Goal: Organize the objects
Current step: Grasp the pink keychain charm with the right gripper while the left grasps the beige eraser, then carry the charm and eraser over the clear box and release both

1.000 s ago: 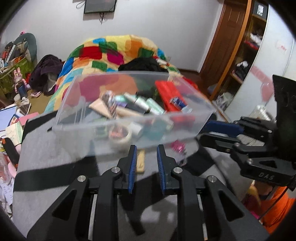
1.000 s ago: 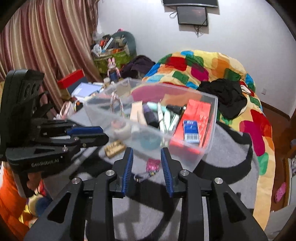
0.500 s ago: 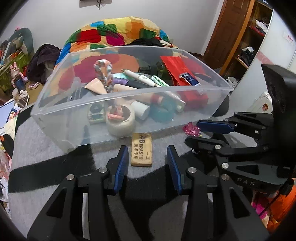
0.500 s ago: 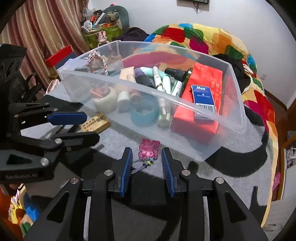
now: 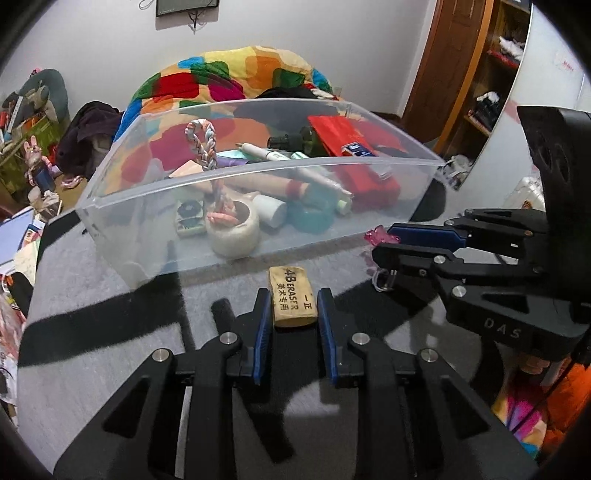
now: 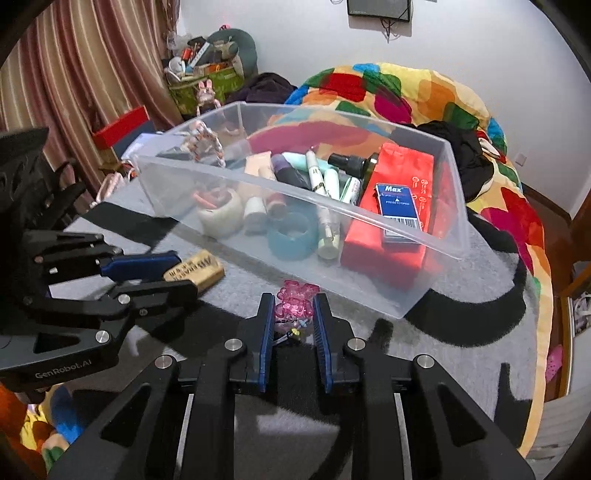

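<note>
Left claw (image 5: 291, 314) and right claw (image 6: 293, 319) lowered side by side onto a grey surface (image 5: 110, 288) with black stripes, just in front of a clear plastic bin (image 5: 258, 173). The left claw's jaws have just been closing and now stand narrow about a tan eraser (image 5: 293, 299); whether the pads press on it is hard to make out. The right claw's jaws have likewise just been closing about a pink keychain charm (image 6: 295, 299), its ring and cord partly hidden between the blue pads; contact cannot be told. Both things lie on the surface outside the bin. Inside the bin, seen blurred through the wall: a tape roll (image 5: 234, 229), a braided cord (image 5: 203, 144), tubes and pens, a teal ring (image 6: 291, 236), a red box (image 6: 395, 206). Behind: a patchwork quilt (image 6: 388, 92) on a bed, striped curtains (image 6: 74, 74), a wall screen (image 5: 186, 5) cut off by the frame edge, and a wooden door (image 5: 454, 66).
</note>
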A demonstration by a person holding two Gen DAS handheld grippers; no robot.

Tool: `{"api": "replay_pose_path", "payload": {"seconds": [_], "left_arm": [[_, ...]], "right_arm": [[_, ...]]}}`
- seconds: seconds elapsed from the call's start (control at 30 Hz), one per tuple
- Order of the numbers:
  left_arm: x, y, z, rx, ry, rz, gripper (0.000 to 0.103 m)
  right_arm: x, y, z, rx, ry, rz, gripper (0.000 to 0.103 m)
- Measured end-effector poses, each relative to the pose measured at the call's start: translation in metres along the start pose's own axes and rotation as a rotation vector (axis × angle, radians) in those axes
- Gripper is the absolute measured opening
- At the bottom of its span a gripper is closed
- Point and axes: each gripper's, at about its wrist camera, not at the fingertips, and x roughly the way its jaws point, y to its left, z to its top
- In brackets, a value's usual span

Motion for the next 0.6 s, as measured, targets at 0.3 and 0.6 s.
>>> {"api": "replay_pose_path", "payload": {"seconds": [0.3,0.6], "left_arm": [[-0.030,-0.004,0.004,-0.026,-0.092,-0.026,0.024],[-0.059,-0.007,0.026,-0.022,-0.217,-0.007,0.023]], "right_arm": [[-0.036,0.003,0.007,0.025,-0.104,0.017,0.019],[-0.082,0.012,0.026,0.033,-0.274,-0.031,0.019]]}}
